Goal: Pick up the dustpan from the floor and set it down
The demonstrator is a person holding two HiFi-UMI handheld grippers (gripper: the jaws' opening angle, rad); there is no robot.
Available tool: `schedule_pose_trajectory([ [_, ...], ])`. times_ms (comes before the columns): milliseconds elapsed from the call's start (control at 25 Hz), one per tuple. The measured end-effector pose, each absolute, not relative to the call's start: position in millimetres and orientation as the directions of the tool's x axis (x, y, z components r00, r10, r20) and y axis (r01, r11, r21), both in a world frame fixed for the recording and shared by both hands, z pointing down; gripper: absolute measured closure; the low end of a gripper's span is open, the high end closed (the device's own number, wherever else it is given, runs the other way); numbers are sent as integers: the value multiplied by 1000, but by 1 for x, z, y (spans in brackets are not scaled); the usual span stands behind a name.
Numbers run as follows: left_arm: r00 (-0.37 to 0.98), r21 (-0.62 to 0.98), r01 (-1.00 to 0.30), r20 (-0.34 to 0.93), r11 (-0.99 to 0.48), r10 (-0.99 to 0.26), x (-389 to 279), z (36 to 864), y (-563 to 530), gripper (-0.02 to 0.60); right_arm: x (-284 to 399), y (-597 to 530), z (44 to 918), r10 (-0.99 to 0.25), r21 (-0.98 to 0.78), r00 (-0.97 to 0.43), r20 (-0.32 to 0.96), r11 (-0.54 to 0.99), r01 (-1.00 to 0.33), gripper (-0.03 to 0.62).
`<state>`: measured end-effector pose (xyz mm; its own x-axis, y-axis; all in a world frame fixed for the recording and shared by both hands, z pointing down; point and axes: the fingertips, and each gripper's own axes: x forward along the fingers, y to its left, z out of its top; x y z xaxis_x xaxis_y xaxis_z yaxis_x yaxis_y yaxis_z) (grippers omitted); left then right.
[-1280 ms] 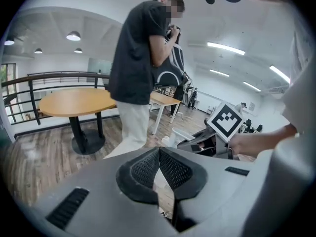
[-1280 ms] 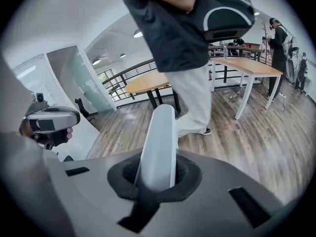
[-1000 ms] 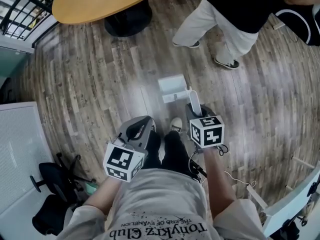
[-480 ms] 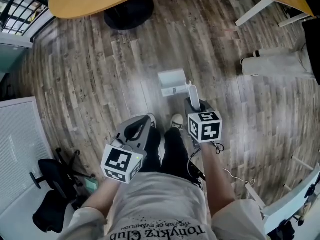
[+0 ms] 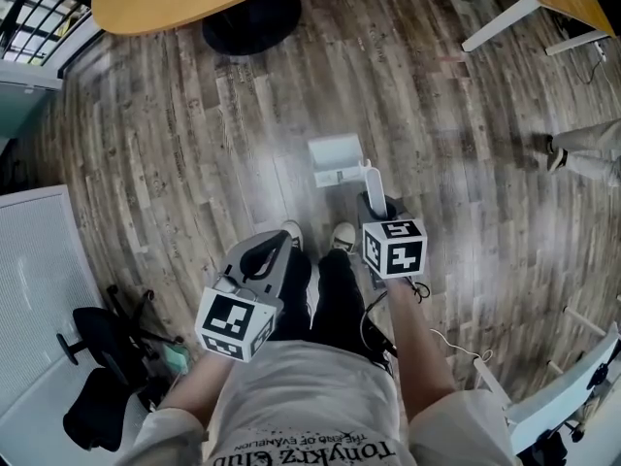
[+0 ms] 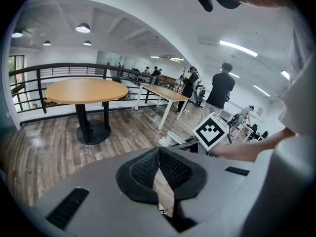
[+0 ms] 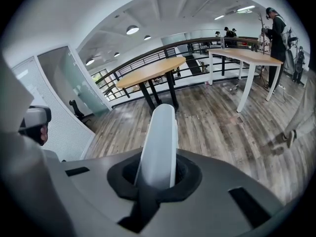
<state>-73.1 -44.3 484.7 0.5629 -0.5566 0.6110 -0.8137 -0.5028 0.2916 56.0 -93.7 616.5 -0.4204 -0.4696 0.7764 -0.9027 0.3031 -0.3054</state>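
Since the right tongs point(image 7: 158, 176) are clamped on the upright white handle point(image 7: 159, 132) of the dustpan point(image 5: 335, 161), whose pan sits low at the wooden floor point(image 5: 175, 163) just ahead of the person's shoes point(image 5: 342, 235), the set-down will likely go best with the grip held firm until the pan lies flat on the boards. The left tongs point(image 6: 159, 167) are closed on nothing and are best kept well aside.
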Motion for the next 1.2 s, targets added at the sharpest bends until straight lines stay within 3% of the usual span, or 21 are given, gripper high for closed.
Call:
schedule_pose_trajectory([
  [1000,563,294,-813,618,-503,-549,-71,490,-46,558,61,-92,634,-426,-270,-408,808,348,-898,531],
  [1200,562,296,-813,623,-501,-544,-71,491,-44,558,54,-84,637,-367,-307,-439,820,367,-878,479],
])
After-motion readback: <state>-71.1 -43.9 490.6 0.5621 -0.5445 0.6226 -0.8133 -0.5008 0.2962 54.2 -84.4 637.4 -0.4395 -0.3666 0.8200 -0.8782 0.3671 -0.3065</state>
